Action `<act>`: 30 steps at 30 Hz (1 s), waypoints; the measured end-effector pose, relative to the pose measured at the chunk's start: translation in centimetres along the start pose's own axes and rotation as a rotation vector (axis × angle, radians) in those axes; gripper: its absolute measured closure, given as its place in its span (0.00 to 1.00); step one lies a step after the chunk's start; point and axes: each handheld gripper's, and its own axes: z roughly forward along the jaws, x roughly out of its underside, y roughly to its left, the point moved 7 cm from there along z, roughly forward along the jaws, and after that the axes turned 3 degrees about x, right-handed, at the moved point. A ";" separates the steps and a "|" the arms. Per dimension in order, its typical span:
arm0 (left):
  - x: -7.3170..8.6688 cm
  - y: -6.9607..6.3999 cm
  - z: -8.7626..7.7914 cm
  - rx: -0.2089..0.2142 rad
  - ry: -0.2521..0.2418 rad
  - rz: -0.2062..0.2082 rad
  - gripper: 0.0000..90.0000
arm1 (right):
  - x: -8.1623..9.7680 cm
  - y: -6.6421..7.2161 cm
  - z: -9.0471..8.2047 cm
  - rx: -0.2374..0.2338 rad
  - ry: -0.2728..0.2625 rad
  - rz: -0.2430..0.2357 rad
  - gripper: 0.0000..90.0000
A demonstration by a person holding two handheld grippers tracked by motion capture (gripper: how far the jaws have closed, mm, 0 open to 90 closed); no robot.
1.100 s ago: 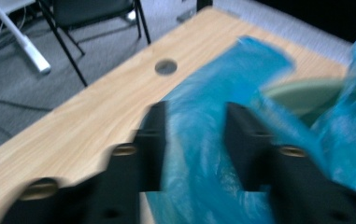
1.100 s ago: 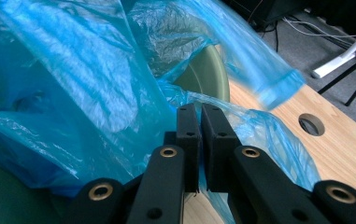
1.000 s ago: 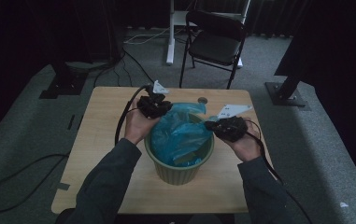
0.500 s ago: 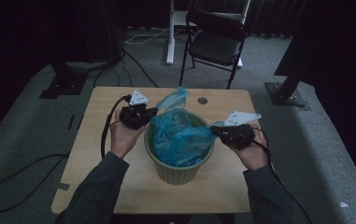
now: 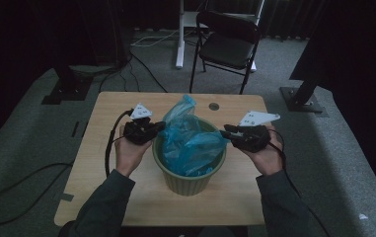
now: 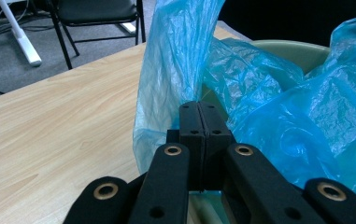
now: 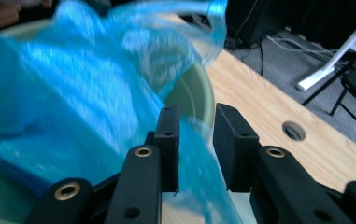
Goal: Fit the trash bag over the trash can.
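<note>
The green bin point(image 5: 189, 168) stands mid-worktop point(image 5: 92, 163), nearer the front edge, with the blue bag point(image 5: 190, 140) loose inside. The left gripper point(image 5: 157, 129) pinches bag film at the left rim. The right gripper point(image 5: 225, 132) fingers have just been opening, with film slack between them. Risk: one-sided tension drags the bag leftward or tears the film, and the right edge slumps into the bin

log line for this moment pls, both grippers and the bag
left gripper: shut on blue bag | right gripper: jaws just opening, bag film between | bag in green bin
</note>
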 end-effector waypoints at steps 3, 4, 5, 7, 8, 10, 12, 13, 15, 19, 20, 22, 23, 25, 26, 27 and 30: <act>-0.1 0.0 0.1 0.000 0.002 0.003 0.99 | -0.9 -0.4 0.3 -0.013 -0.023 0.019 0.77; -0.1 0.0 0.1 -0.001 0.002 0.001 0.99 | -1.2 -0.6 0.5 -0.018 -0.026 0.026 0.77; -0.1 0.0 0.1 -0.001 0.002 0.004 0.99 | -1.4 -0.8 0.8 -0.023 -0.032 0.031 0.77; -0.1 0.0 0.1 -0.001 0.000 0.002 0.99 | -1.7 -1.2 1.5 -0.027 -0.032 0.039 0.77; -0.1 0.0 0.1 -0.001 -0.001 0.004 0.99 | -1.8 -1.3 1.8 -0.029 -0.033 0.039 0.77; -0.1 -0.1 0.2 -0.002 0.000 0.007 0.99 | -2.0 -1.6 2.3 -0.040 -0.041 0.045 0.77; -0.2 -0.1 0.2 -0.001 -0.001 0.009 0.99 | -2.1 -1.8 2.8 -0.050 -0.043 0.052 0.77; -0.2 -0.1 0.2 -0.001 -0.002 0.009 0.99 | -2.2 -1.9 3.0 -0.054 -0.042 0.052 0.77; -0.2 -0.1 0.2 -0.001 -0.002 0.010 0.99 | -2.2 -2.0 3.5 -0.069 -0.042 0.047 0.79; -0.2 -0.1 0.3 -0.001 -0.002 0.012 0.99 | -2.2 -2.0 4.2 -0.084 -0.036 0.044 0.81; -0.3 -0.2 0.3 -0.001 -0.002 0.011 0.99 | -2.3 -2.0 4.5 -0.090 -0.033 0.038 0.82; -0.3 -0.2 0.3 -0.001 -0.005 0.012 0.99 | -2.4 -2.1 5.0 -0.098 -0.025 0.035 0.83; -0.3 -0.2 0.4 0.000 -0.004 0.012 0.99 | -2.5 -2.1 5.2 -0.107 -0.024 0.036 0.85; -0.3 -0.2 0.4 -0.001 -0.003 0.015 0.99 | -2.5 -2.0 5.7 -0.114 -0.017 0.031 0.87; -0.3 -0.1 0.5 -0.002 -0.002 0.017 0.99 | -2.5 -2.0 5.9 -0.118 -0.012 0.027 0.88; -0.3 -0.1 0.5 -0.002 -0.001 0.019 0.99 | -2.6 -1.9 6.1 -0.121 -0.007 0.023 0.89; -0.4 -0.1 0.5 -0.002 -0.003 0.019 0.99 | -2.7 -1.7 6.7 -0.125 0.014 0.009 0.90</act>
